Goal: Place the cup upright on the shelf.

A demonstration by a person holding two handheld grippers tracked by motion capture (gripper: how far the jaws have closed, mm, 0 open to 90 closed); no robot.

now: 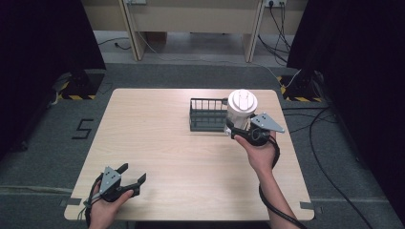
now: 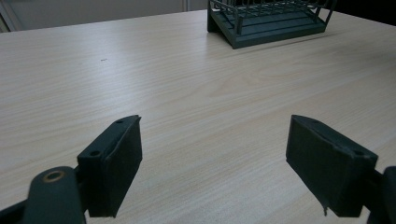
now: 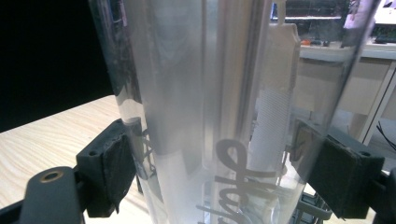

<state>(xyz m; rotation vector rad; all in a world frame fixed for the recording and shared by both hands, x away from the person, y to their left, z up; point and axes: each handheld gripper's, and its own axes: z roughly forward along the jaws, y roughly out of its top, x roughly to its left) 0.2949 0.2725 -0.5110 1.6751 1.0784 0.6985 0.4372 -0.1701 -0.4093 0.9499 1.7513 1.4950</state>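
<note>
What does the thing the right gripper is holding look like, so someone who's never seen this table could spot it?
Start at the wooden table and find the dark wire rack toward its far right. Just beside it, the right gripper clamps a clear plastic tumbler with a white lid; it is the sole see-through, upright thing there.

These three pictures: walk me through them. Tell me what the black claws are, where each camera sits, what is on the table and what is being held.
No robot here: a person holds a hand-worked claw in each hand. The high view looks down on the wooden table from above the person's side. The other two cameras ride on the claws and look out between their black jaws. On the table stands a dark wire rack. The right claw grips a clear plastic bottle with a white lid beside that rack; in the right gripper view the jaws press on both sides of it. The left claw rests near the table's front left corner, jaws open, holding nothing.
</note>
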